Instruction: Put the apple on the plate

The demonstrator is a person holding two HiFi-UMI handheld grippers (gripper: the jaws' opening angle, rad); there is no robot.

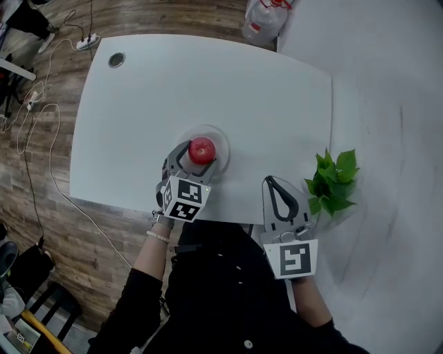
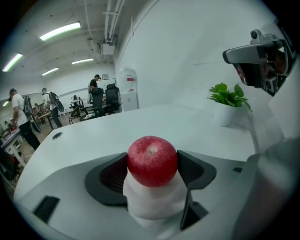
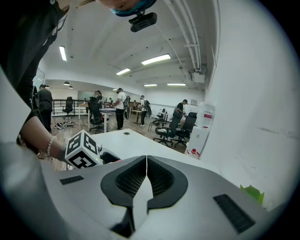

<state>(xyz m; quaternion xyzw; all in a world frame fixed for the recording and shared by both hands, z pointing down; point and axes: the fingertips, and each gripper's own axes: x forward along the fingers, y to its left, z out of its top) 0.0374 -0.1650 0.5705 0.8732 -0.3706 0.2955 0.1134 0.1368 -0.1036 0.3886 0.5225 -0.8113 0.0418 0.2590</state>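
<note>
Your left tongs (image 1: 200, 160) are clamped on the red apple (image 2: 152, 161), one dark ribbed pad against each side, stem dimple facing up. Your right tongs (image 3: 146, 176) are pressed together, pad to pad, with nothing between them, and they sit off to the right near the front edge of the white table (image 1: 180, 83). The apple is over the middle of the round plate (image 1: 220, 138), well inside its rim. Neither view shows whether its underside rests on the plate, because the fruit and the jaws cover most of the dish and only an arc of rim shows. There is hardly any writing to read. The marker cube (image 1: 184, 199) on the left tongs and the marker cube on the right tongs (image 1: 295, 258) carry only black-and-white square patterns, no letters. The white dispenser (image 2: 128, 89) by the far wall has a red label too small to make out. The clear container (image 1: 266, 19) beyond the table's far edge shows red print but is cut off by the frame. From above, the leaves of the small green plant (image 1: 333, 181) hide its pot. The left gripper view shows the pot as white. The people in the background are too distant for any detail.
</note>
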